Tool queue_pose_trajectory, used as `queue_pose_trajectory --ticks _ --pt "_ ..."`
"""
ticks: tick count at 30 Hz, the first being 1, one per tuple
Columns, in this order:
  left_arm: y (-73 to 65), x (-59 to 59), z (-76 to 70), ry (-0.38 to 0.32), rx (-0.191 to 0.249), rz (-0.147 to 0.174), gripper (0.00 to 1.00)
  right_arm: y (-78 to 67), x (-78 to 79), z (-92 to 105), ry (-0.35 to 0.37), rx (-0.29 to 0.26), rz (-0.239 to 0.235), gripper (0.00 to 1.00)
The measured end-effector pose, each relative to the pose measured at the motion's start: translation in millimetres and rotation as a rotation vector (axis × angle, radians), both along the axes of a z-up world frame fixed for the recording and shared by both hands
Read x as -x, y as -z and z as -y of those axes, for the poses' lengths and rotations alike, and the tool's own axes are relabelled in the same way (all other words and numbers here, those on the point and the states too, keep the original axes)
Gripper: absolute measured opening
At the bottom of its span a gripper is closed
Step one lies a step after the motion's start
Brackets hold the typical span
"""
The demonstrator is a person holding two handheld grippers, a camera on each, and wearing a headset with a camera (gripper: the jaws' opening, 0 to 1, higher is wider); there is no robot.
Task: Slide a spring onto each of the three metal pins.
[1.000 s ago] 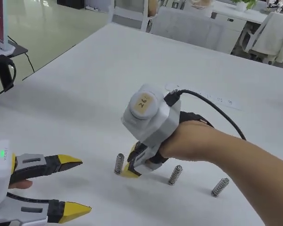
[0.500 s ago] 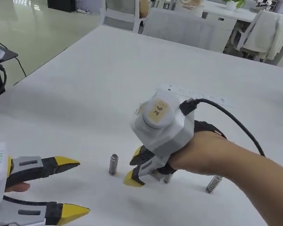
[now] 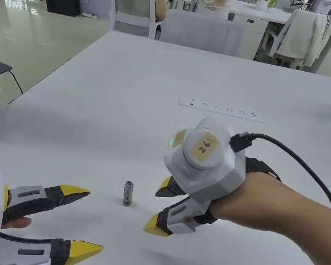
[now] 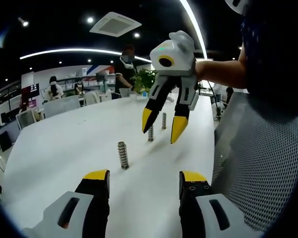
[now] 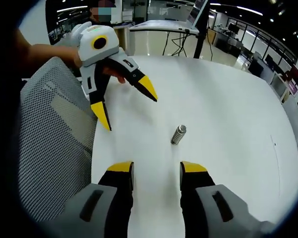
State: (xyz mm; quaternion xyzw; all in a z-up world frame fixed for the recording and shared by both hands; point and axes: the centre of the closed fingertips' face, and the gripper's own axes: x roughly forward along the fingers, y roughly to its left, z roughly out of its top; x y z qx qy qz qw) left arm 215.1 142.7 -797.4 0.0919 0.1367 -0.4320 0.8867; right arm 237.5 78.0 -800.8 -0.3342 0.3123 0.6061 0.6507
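Both wide and empty: left tongs (image 3: 91, 221), right tongs (image 3: 154, 210). The spring (image 3: 128, 194) stands upright on the desk (image 3: 127, 99), lower centre of the frame, between them. I judge the right nearer, spring just ahead of its jaws.

White worktable (image 3: 154, 83), glossy pale floor (image 3: 38, 33), mesh chair (image 5: 54, 129), perhaps grey cabinets (image 3: 209, 33)

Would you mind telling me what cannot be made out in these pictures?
- Head view: the right gripper and the hand hide two springs; the near spring shows.
- Left gripper view: the middle spring and far spring are too small for detail, by the right gripper's jaws.
- All views: coils hide the pins, so seating is unclear.
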Motion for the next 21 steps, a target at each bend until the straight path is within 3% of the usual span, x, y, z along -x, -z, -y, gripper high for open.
queue_pose_trajectory --ticks 5,10,21 --pt "-0.9 0.1 0.4 -0.003 0.005 0.001 0.52 -5.4 10.7 2.2 0.008 -0.047 -0.014 0.37" --pt "-0.8 0.5 -0.1 -0.002 0.001 -0.001 0.52 -6.0 17.4 9.2 0.011 -0.063 0.006 0.41" --pt "-2.5 -1.1 3.1 -0.004 0.006 -0.001 0.52 -10.0 29.8 26.7 0.080 -0.136 -0.019 0.43"
